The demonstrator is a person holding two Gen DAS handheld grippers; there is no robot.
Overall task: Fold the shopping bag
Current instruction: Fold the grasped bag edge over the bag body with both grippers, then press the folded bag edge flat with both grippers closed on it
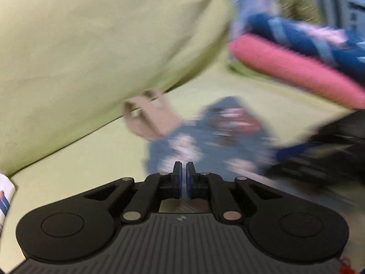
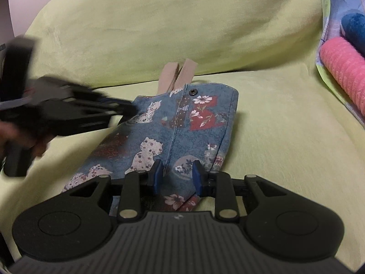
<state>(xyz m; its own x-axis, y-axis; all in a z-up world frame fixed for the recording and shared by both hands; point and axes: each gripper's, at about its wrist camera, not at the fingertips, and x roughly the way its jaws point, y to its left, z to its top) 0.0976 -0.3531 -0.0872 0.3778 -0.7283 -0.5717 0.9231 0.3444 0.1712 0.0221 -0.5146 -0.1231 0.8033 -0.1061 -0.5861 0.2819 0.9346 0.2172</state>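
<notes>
Right wrist view: one cat-print shopping bag [image 2: 182,132], two beige handles [image 2: 180,75], right gripper [image 2: 177,178] fingers wide, left gripper [image 2: 127,109] fingers nearly together, empty.

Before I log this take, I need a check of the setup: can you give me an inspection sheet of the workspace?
Surface: green sofa seat, back cushion behind.
Job's things: cat-print shopping bag lying flat, beige handles toward the cushion.
Clutter: pink roll and blue roll on patterned cloth at right.
Grippers: left gripper shut, empty, blurred; right gripper open over the bag's near end.
Cables: nothing seen.
Surroundings: too blurred to tell.
</notes>
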